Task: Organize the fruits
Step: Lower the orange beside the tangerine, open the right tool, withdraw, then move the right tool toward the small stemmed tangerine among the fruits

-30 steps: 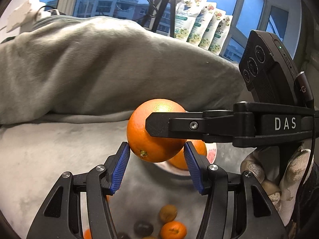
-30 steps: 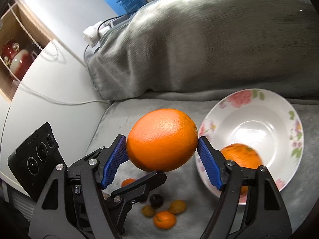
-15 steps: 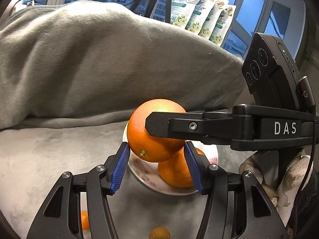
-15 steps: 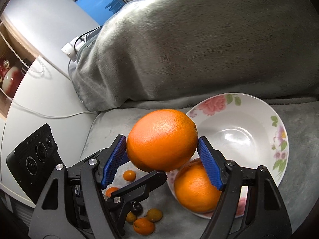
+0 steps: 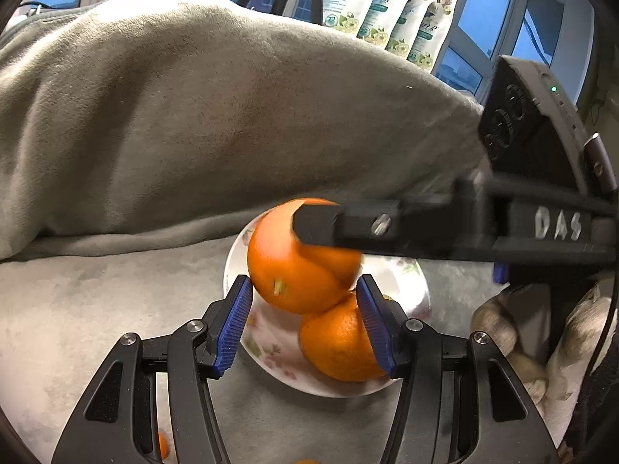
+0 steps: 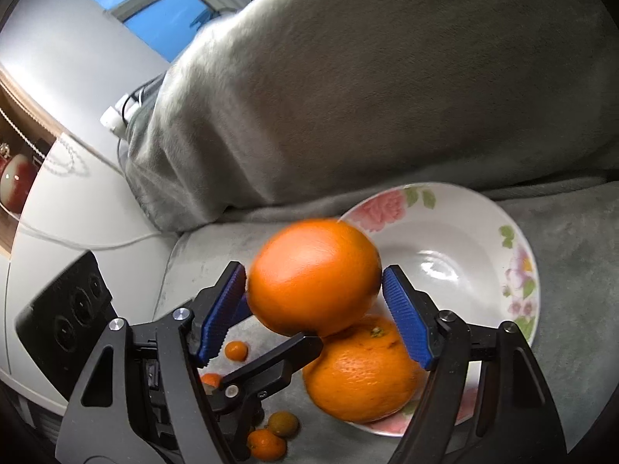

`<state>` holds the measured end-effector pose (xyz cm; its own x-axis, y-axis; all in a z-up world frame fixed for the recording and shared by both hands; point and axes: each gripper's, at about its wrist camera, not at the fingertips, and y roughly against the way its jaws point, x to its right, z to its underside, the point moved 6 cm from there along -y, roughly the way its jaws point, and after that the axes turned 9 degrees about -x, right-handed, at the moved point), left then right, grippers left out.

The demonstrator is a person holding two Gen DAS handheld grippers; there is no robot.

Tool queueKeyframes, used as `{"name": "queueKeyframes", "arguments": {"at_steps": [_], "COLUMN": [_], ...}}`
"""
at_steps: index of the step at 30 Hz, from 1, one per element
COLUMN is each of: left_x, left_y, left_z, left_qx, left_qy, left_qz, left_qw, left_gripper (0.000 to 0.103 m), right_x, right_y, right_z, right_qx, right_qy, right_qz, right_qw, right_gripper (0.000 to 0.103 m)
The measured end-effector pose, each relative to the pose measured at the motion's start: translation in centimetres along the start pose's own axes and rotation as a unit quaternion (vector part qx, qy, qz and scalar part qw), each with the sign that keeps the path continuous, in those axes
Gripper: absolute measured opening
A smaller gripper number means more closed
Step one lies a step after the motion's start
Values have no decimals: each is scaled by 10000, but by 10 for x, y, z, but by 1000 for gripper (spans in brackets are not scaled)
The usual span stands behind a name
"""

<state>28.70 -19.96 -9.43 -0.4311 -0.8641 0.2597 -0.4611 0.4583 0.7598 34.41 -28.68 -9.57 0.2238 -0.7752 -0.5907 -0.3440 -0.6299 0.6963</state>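
A soft grey plush blanket (image 6: 348, 96) heaps up at the back, spread flat in front as the surface, with blue window panes (image 5: 479, 4) and floral pouches (image 5: 387, 11) behind it.

Right tool (image 6: 315, 301) first: its ribbed blue pads (image 6: 406, 317) sit at either side of a big glossy orange (image 6: 313, 278). The left pad looks to be touching the peel, there's a sliver of gap at the right pad, and the fruit is motion-blurred, so whether it's gripped I cannot tell. Left tool (image 5: 305, 321) now: jaws spread wide, blue pads flanking that same orange (image 5: 298, 266) from below, nothing between them pinched. One black finger of the right tool crosses over the fruit in this view.

Just beneath, touching it, a second orange (image 6: 359, 375) with dimpled skin lies in the white floral bowl (image 6: 464, 232), at its near rim. The bowl rests on the blanket.

Further out, small round fruits (image 6: 271, 437), orange and olive-brown, lie scattered on the blanket beside the bowl, left of it in the right wrist view.
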Motion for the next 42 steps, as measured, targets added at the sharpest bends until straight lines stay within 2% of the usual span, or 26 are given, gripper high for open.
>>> {"name": "queueKeyframes", "arguments": {"at_steps": [5,15,19,27,29,32,37,42], "left_x": [-2,-1,-3,-2,-5,-8,-16,-27], "left_y": [10,28,38,65,75,88,107,125], "left_z": [-2,-3,-2,2,7,11,27,44], "left_qx": [85,205,293,504,577,685,776,857], "left_qy": [-16,-16,-25,-115,-110,-73,-87,-53], "left_qz": [-27,-61,-87,-154,-192,-242,-367,-524], "left_qw": [10000,9998,9995,9985,9981,9973,9963,9949], "left_gripper": [55,55,55,60,60,69,69,69], "right_x": [2,14,15,-3,-8,-15,-29,-42], "right_y": [20,39,52,73,79,86,93,93], "right_z": [-10,-4,2,21,29,40,60,79], "right_qx": [287,516,629,881,954,1079,1229,1275], "right_qy": [-24,-131,-129,236,360,556,926,1166], "right_qz": [72,257,324,711,853,1000,1319,1460], "right_qw": [9996,9982,9974,9933,9911,9876,9792,9741], "right_gripper": [77,77,81,82,87,95,98,98]}}
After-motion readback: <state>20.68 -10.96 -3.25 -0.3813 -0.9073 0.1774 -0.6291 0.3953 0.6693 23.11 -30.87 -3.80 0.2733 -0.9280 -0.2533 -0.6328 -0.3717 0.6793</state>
